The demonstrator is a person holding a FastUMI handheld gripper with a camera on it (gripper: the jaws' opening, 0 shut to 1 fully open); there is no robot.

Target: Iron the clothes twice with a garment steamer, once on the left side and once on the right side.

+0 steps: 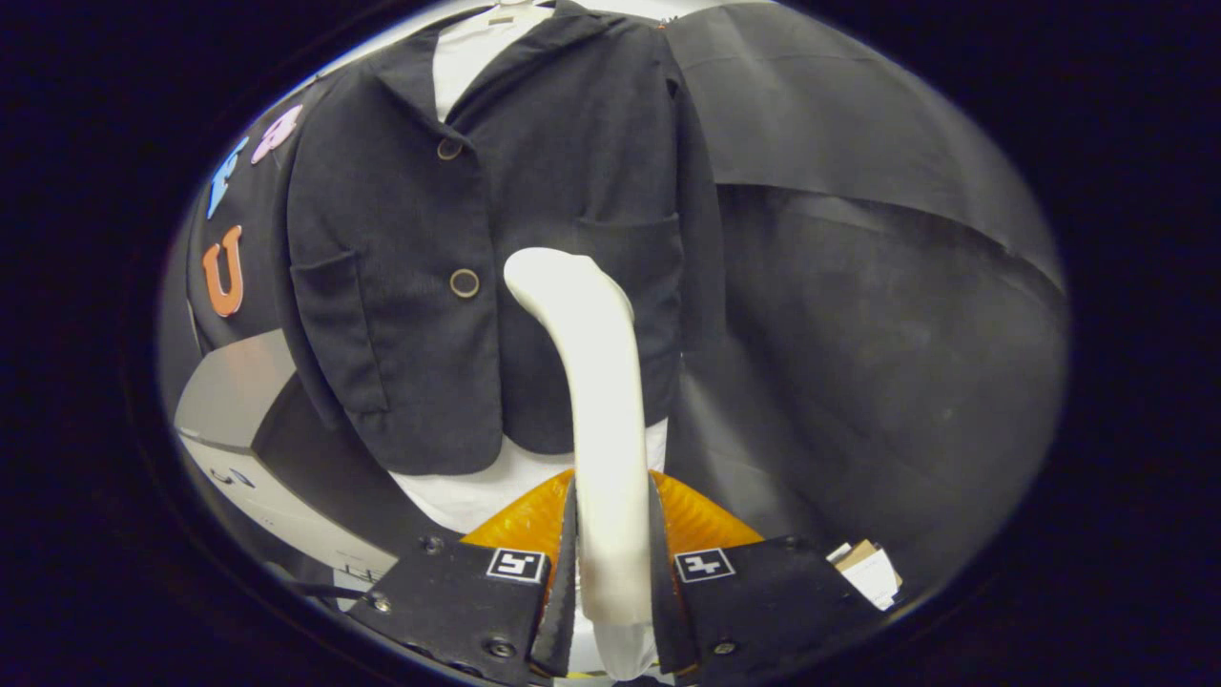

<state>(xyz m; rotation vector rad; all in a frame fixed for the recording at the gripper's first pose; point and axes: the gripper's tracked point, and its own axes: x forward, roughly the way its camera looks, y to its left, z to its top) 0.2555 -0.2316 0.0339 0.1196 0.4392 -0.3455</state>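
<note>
A dark jacket (534,191) hangs on a hanger over a white shirt (467,57), facing me, with two round buttons down its front and a patch pocket on each side. My gripper (612,534) is shut on the white handle of the garment steamer (601,382), both fingers pressing its sides. The steamer rises from between the fingers and curves at its top toward the jacket. Its head lies in front of the jacket's right-hand half, level with the pocket there and just right of the lower button (465,282). Whether the head touches the cloth I cannot tell.
Black cloth (858,286) hangs as a wall to the right of the jacket. A grey and white box-like unit (238,420) stands low at the left. Some paper or card scraps (868,568) lie beside the right finger.
</note>
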